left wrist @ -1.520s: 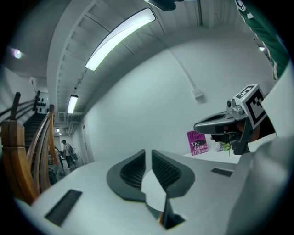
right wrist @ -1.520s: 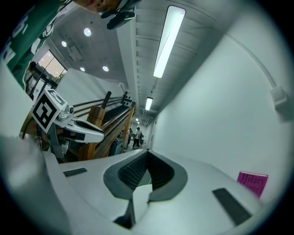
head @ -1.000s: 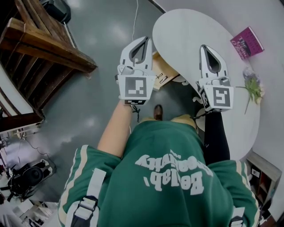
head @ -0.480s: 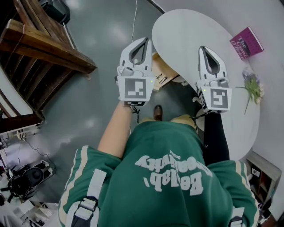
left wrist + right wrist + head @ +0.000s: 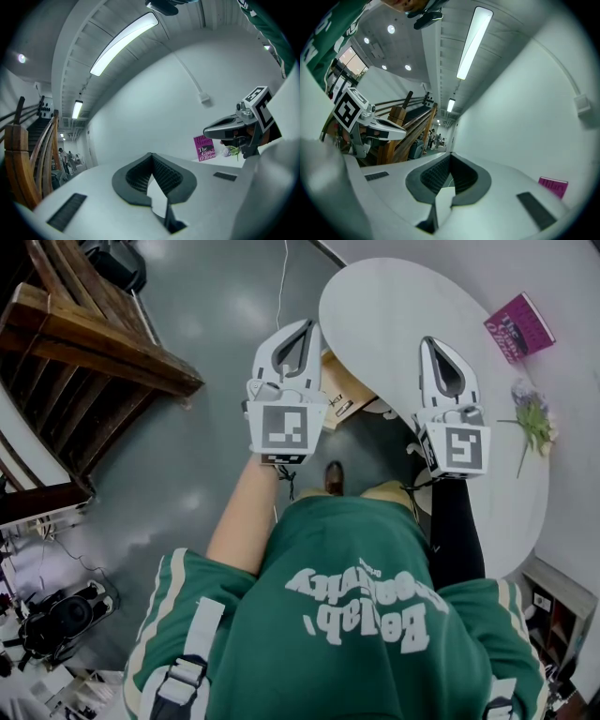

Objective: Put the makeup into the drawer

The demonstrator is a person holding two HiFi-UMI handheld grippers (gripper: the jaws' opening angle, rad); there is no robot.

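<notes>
Person (image 5: 349, 568) holds left tongs (image 5: 302, 329) and right tongs (image 5: 437, 345) level by the white worktop (image 5: 394, 306), both pairs pressed together and empty; no makeup shows anywhere, so how much is stowed cannot be judged.

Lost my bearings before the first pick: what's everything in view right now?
table: one, white, rounded, ahead right.
book: one, magenta, far right of the table.
flower sprig: one, purple and green, on the table near the book.
wooden unit: one, tan, under the table's near edge, partly hidden.
wooden staircase: one, brown, upper left.
makeup: none seen.
left gripper: one, white, shut, empty, left of the table.
right gripper: one, white, shut, empty, above the table.
shirt: one, green, bottom.
</notes>
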